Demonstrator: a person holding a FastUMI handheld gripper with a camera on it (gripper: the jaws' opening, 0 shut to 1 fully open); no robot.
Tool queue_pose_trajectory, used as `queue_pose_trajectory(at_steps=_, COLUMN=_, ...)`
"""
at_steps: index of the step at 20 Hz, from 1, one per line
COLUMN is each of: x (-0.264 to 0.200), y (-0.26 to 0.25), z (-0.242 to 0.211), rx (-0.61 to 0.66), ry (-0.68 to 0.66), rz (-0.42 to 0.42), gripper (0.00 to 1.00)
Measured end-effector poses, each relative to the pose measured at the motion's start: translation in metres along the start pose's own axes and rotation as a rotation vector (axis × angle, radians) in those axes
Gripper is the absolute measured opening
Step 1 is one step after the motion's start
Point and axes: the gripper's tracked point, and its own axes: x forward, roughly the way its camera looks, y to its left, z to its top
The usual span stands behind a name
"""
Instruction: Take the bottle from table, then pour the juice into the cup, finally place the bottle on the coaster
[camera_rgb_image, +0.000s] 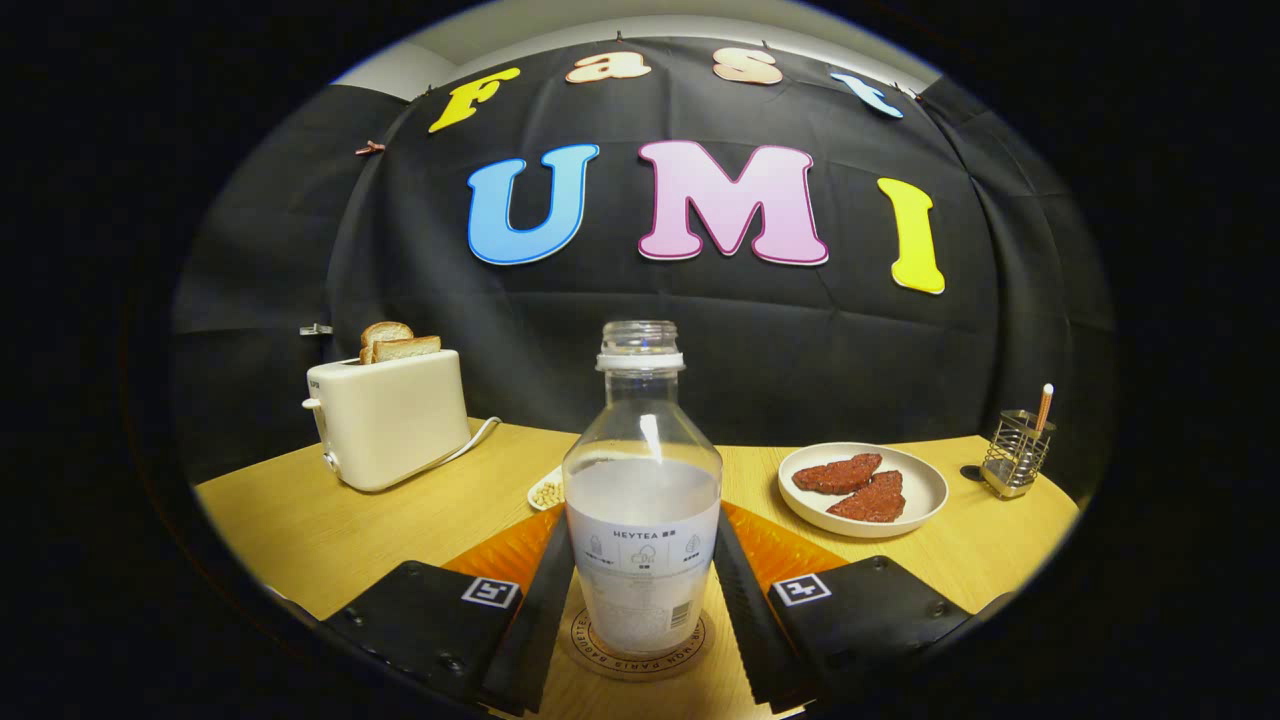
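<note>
bottle: stands straight up on the coaster, right between the fingers | gripper: fingers hug both sides, cannot tell if they squeeze | next, I think: let go

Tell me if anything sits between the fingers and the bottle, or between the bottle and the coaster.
Nothing visible does. The bottle stands between the gripper's fingers, which flank its sides, and its base already sits on the coaster. Whether both fingers press on it cannot be told.
</note>
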Motion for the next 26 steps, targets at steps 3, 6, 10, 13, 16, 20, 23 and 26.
queue_pose_trajectory(at_steps=3, x=-0.002, y=-0.001, z=-0.006, rx=-0.005, ry=0.025, rz=-0.001, gripper=0.82)
queue_pose_trajectory(at_steps=6, x=-0.008, y=-0.001, z=-0.006, rx=-0.013, ry=0.029, rz=0.009, gripper=0.99)
queue_pose_trajectory(at_steps=10, x=-0.022, y=-0.005, z=0.000, rx=-0.005, ry=0.034, rz=0.019, gripper=0.98)
queue_pose_trajectory(at_steps=13, x=-0.042, y=-0.006, z=0.008, rx=-0.016, ry=0.035, rz=0.024, gripper=0.98)
queue_pose_trajectory(at_steps=16, x=-0.073, y=-0.009, z=0.024, rx=-0.030, ry=0.033, rz=0.016, gripper=0.99)
queue_pose_trajectory(at_steps=20, x=-0.114, y=-0.008, z=0.058, rx=-0.018, ry=0.016, rz=-0.005, gripper=0.98)
queue_pose_trajectory(at_steps=23, x=-0.144, y=-0.010, z=0.088, rx=0.000, ry=0.001, rz=-0.027, gripper=0.98)
queue_pose_trajectory(at_steps=26, x=-0.177, y=-0.006, z=0.119, rx=0.016, ry=-0.029, rz=-0.033, gripper=0.98)
